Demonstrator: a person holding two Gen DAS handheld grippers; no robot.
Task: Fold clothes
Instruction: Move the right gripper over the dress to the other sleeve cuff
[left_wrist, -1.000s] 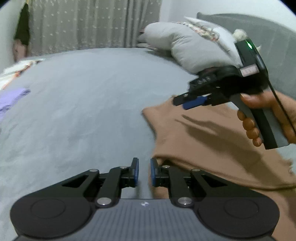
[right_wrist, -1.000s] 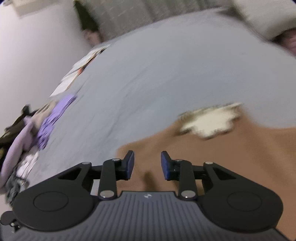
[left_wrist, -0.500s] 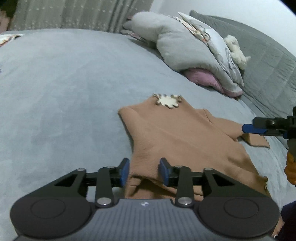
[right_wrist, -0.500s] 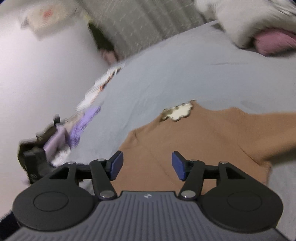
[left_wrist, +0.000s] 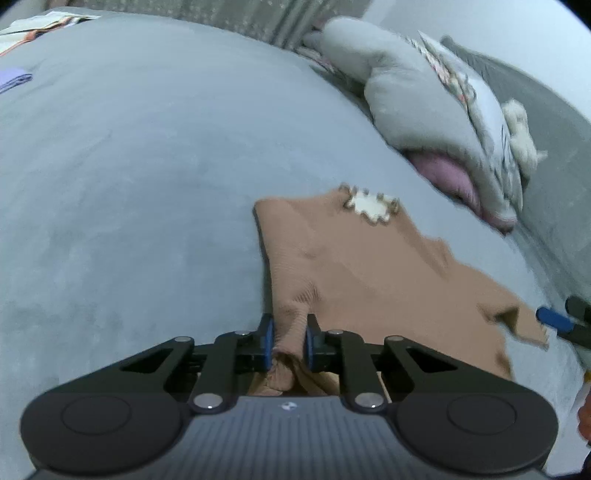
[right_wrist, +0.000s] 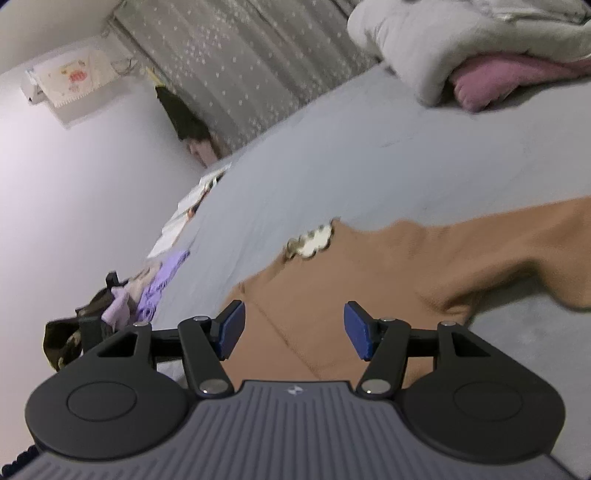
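The left gripper (left_wrist: 289, 341) is clamped on a bunched edge of the brown sweater (left_wrist: 354, 273), which lies spread ahead of it on the grey bed (left_wrist: 129, 177). A white scalloped patch (left_wrist: 371, 205) sits at the far end. The right gripper (right_wrist: 293, 330) has its fingers wide apart, just above the sweater. No readable writing; only a small logo mark (right_wrist: 294, 389) on the gripper body.

The left gripper (left_wrist: 289, 341) is showing a ribbed grey housing with a small white logo, flanked by two round black discs. Black linkage arms, pinned with silver screws, are carrying blue pads (left_wrist: 266, 341) at the tips. The right gripper (right_wrist: 293, 330) is wearing the same build: grey ribs, black discs, silver screws, blue pads (right_wrist: 229, 328).
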